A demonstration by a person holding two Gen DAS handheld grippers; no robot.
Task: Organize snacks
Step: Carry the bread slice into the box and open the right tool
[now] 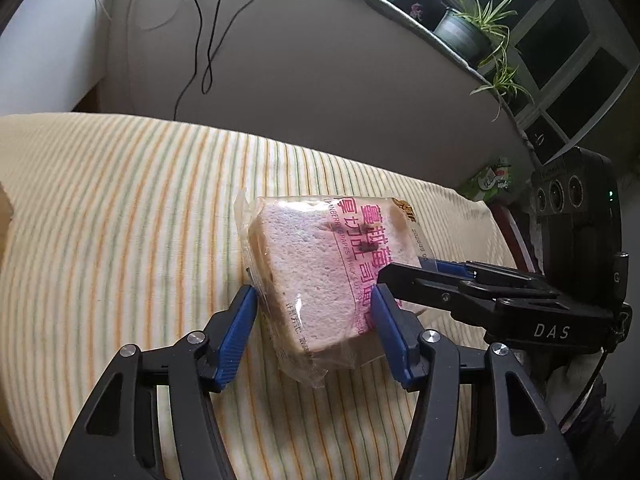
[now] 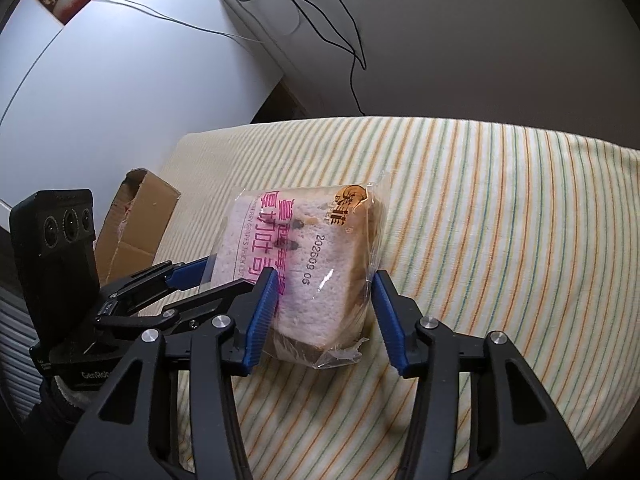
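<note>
A clear-wrapped pack of sliced toast bread [image 1: 316, 276] with pink print lies on the striped cloth; it also shows in the right wrist view [image 2: 308, 272]. My left gripper [image 1: 316, 332] straddles the pack's near-left end, its blue pads touching or nearly touching the wrapper on both sides. My right gripper [image 2: 324, 316] straddles the pack's near-right end in the same way. Each gripper's fingers reach into the other's view: the right one [image 1: 460, 280] and the left one [image 2: 192, 276]. Whether either squeezes the pack firmly is unclear.
The striped cloth [image 1: 120, 220] covers a cushioned surface against a grey wall. An open cardboard box [image 2: 136, 220] stands at the cloth's left edge. A green snack pack [image 1: 490, 178] lies at the far right. Potted plants [image 1: 468, 28] stand on the sill; cables hang down the wall.
</note>
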